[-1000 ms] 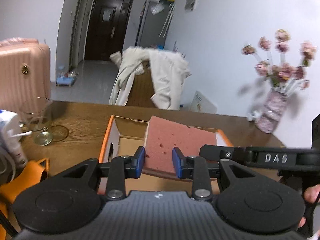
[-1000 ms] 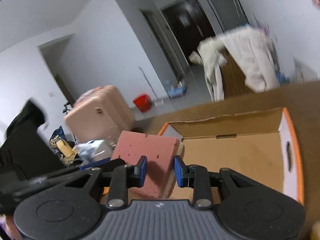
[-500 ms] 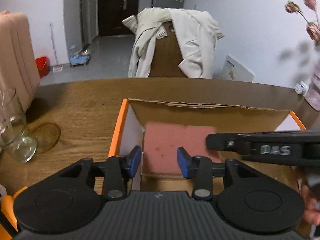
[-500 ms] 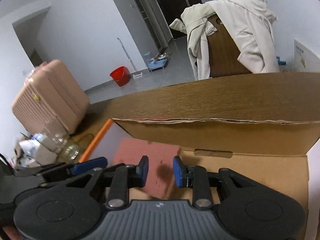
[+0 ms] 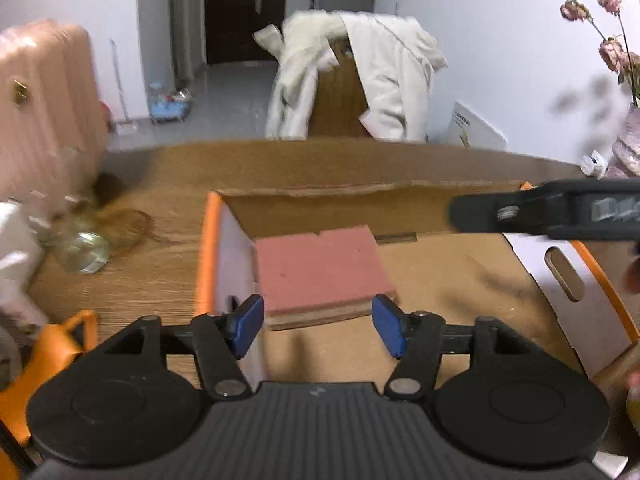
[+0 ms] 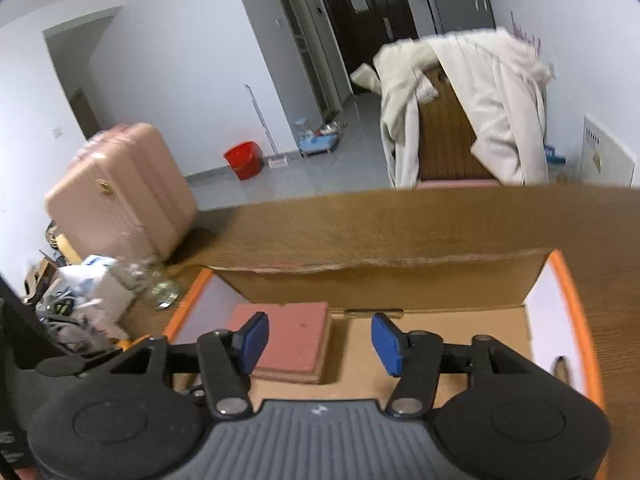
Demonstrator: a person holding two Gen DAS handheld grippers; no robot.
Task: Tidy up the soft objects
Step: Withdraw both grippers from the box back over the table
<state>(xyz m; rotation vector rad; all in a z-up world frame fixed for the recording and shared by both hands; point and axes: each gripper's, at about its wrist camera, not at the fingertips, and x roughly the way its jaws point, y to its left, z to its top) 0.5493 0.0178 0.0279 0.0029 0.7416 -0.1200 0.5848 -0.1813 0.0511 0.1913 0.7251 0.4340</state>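
A pink sponge (image 5: 322, 270) with a tan underside lies flat on the floor of an open cardboard box (image 5: 212, 248), against its left wall. My left gripper (image 5: 318, 326) hovers just in front of the sponge; its jaws are opening and the blue pads touch nothing. In the right wrist view the same sponge (image 6: 294, 342) rests in the box (image 6: 578, 312). My right gripper (image 6: 320, 340) stands over it with jaws opening and the sponge free below. The right gripper's black body crosses the left wrist view at the right.
The box with orange rims sits on a wooden table (image 5: 132, 276). A drinking glass (image 5: 82, 250), a white pack and an orange object (image 5: 48, 356) stand at the left. A pink suitcase (image 6: 120, 200), a chair draped with a white garment (image 6: 468, 108) and a flower vase (image 5: 628, 140) surround the table.
Both grippers held the sponge above the box. They lowered it inside and opened, and the sponge now lies flat on the box floor, free of the pads.
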